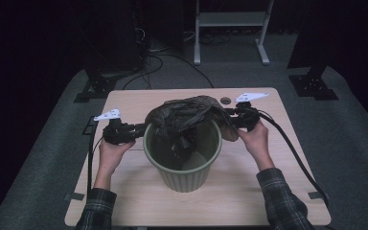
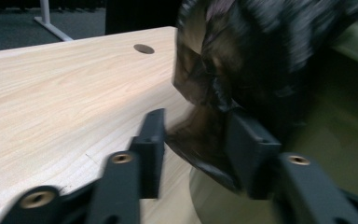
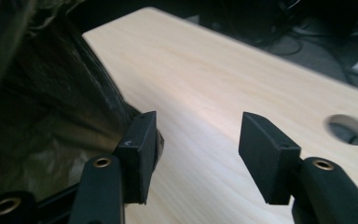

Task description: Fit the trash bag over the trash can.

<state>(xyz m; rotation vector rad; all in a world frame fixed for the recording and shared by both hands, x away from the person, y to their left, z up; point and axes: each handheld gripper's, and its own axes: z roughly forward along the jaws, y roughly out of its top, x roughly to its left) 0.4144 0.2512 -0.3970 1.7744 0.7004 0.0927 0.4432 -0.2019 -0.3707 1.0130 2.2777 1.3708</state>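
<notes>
draping over the bin (image 1: 184, 175), bag (image 1: 187, 117) lies between parted left fingers (image 2: 151, 140); right fingers (image 3: 142, 140) parted beside it.

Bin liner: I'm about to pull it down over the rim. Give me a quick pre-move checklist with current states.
1. Green bin upright on the table: ok.
2. Dark bag seated around the rim: not ok; it is bunched over the far side of the opening and hangs inside.
3. Left gripper gripping the bag: not ok; film lies between open jaws, and the pads do not press on it.
4. Right gripper gripping the bag: not ok; jaws open, bare tabletop between them, bag beside one jaw.
5. Near rim covered: not ok, bare green edge shows.
6. Bag free of tears: cannot tell.
</notes>
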